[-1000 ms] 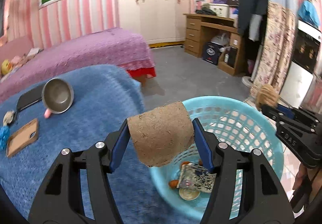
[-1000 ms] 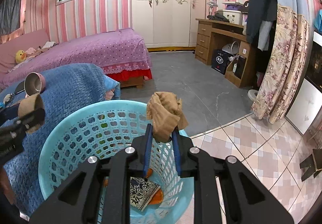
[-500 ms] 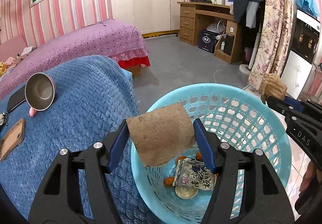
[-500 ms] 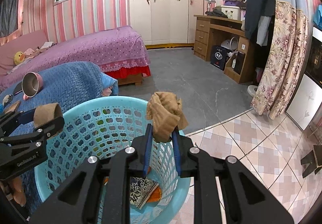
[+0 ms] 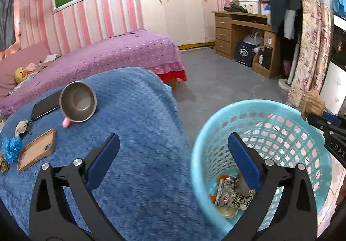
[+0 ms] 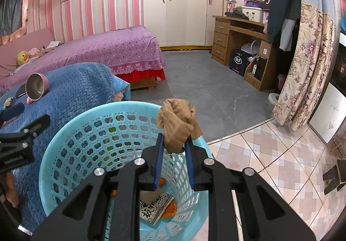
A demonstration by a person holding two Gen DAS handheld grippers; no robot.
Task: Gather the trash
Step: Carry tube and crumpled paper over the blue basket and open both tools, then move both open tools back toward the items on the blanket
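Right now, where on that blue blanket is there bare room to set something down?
The blue blanket is bare from the steel bowl across to its edge beside the laundry basket. The far left is crowded: dark phone, brown phone case, blue scrunched ball and small bits around them.

My 2 fisheye cameras ride the handheld grippers, each tilted down along its own fingers. The left view sits close above the blue blanket (image 5: 138, 124), with the basket (image 5: 302, 111) at 4 o'clock. The right view hangs right over that basket (image 6: 71, 130), which fills 6 to 8 o'clock. Both face the same way across the room and share the basket, the blanket, the purple bed (image 5: 112, 54) at 11 o'clock, and the desk (image 6: 237, 31) at 2 o'clock.
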